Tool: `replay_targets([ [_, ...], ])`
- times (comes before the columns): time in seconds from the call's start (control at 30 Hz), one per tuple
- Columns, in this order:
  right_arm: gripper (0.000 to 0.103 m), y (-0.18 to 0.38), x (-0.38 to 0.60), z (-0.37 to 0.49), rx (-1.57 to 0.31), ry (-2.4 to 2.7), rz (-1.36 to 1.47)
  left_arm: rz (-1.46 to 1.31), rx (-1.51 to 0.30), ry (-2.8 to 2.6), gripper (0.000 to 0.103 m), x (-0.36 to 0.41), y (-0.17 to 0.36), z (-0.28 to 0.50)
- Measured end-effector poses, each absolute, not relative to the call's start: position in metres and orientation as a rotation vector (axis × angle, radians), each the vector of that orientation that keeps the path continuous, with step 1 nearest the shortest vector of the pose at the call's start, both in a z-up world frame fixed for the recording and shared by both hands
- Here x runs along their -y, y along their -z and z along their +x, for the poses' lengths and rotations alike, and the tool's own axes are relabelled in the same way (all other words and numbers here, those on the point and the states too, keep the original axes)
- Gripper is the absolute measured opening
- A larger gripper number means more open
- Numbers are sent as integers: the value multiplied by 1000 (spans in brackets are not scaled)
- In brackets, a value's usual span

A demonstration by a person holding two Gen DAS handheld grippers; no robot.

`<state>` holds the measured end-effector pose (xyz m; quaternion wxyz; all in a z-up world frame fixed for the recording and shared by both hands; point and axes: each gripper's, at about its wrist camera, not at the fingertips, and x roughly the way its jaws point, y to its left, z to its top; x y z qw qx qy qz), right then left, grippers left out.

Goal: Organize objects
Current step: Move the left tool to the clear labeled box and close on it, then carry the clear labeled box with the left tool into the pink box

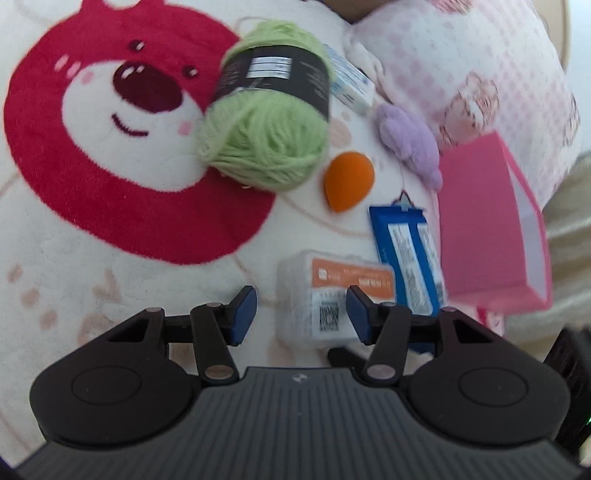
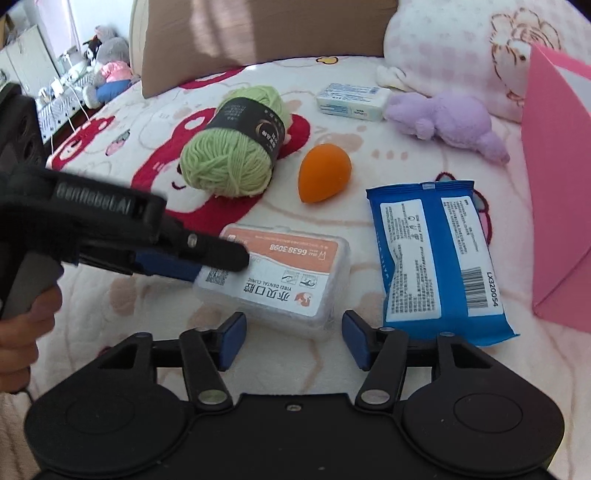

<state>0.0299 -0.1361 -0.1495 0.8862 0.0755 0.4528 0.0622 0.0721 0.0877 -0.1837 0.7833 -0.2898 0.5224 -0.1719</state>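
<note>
A clear plastic case with an orange label lies on the bear-print blanket. My left gripper is open just above the case; its right finger overlaps the case's label. In the right wrist view the left gripper comes in from the left, with its fingertips at the case's left end. My right gripper is open and empty, just in front of the case. A green yarn ball, an orange sponge and a blue wipes pack lie around it.
An open pink box stands at the right. A purple plush, a small white-blue box and a pink pillow lie at the back. A brown headboard cushion is behind. Plush toys sit far left.
</note>
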Motion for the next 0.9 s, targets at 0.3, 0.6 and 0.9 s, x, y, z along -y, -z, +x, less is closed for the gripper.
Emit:
replay_targets([
  [0.3, 77, 150, 118, 31, -917, -122, 67, -589, -1081, 424, 46, -75, 182, 65],
  [0.6, 78, 151, 116, 35, -925, -123, 36, -671, -1114, 455, 46, -84, 194, 73],
  [0.9, 76, 157, 111, 32, -897, -86, -1, -608, -1079, 450, 51, -68, 188, 67],
])
